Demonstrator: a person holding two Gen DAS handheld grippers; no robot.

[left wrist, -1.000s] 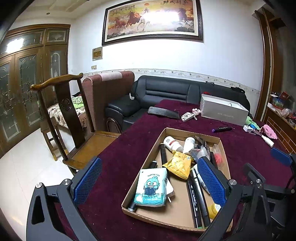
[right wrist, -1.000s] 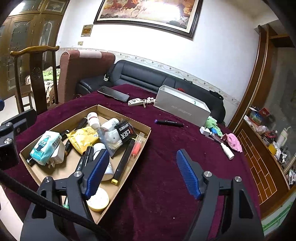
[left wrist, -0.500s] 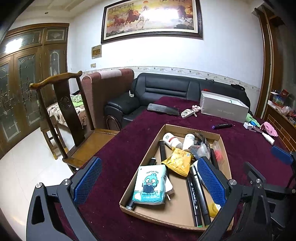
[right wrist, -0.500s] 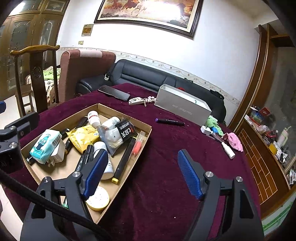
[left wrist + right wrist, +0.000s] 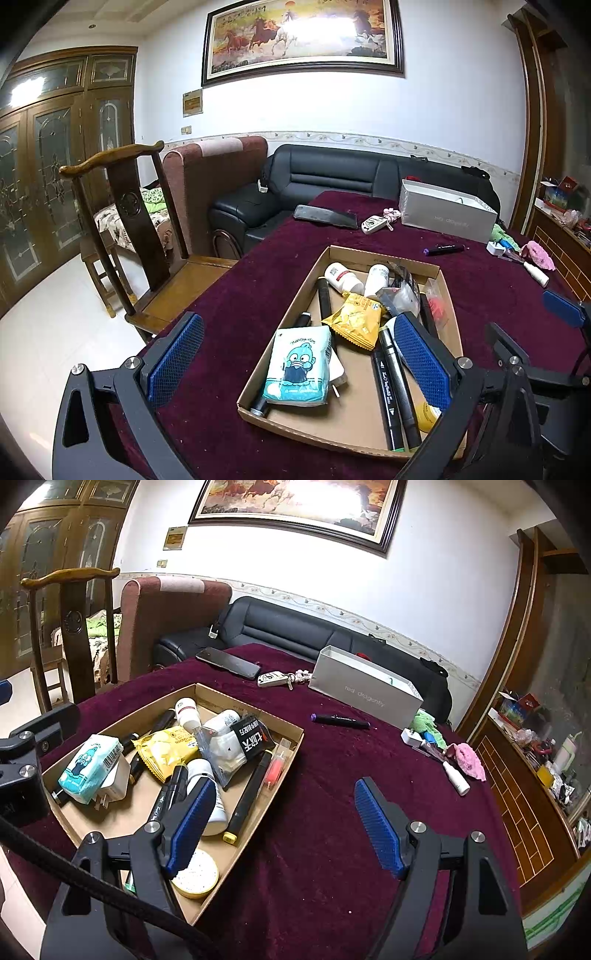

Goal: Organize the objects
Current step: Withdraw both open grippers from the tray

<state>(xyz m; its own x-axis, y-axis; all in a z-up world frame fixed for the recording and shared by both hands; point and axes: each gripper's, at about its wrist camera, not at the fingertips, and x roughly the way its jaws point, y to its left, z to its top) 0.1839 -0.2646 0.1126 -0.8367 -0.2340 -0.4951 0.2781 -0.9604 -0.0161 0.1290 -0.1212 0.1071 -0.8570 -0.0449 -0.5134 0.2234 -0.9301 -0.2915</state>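
A shallow cardboard tray [image 5: 291, 299] [image 5: 140, 710] sits on the maroon tablecloth and holds a tissue pack [image 5: 298, 369] [image 5: 90, 768], a yellow snack bag [image 5: 356, 319] [image 5: 166, 749], white bottles, black markers [image 5: 393, 376] and a round tin [image 5: 194, 873]. My left gripper [image 5: 299, 356] is open and empty, above the tray's near left part. My right gripper [image 5: 284, 823] is open and empty, above the tray's right rim. A purple-capped marker [image 5: 443, 250] [image 5: 340, 720] lies loose on the cloth beyond the tray.
A grey open box [image 5: 447, 216] [image 5: 365, 694], a phone [image 5: 325, 217] [image 5: 229, 663] and a key fob [image 5: 373, 224] [image 5: 273, 679] lie at the table's far side. A charger, pink cloth [image 5: 467, 758] and small tube [image 5: 456, 779] lie right. A wooden chair [image 5: 125, 221] stands left.
Both grippers have eased back and up a little, so the tray sits slightly farther away in both views. Both stay open. Nothing on the table has moved.
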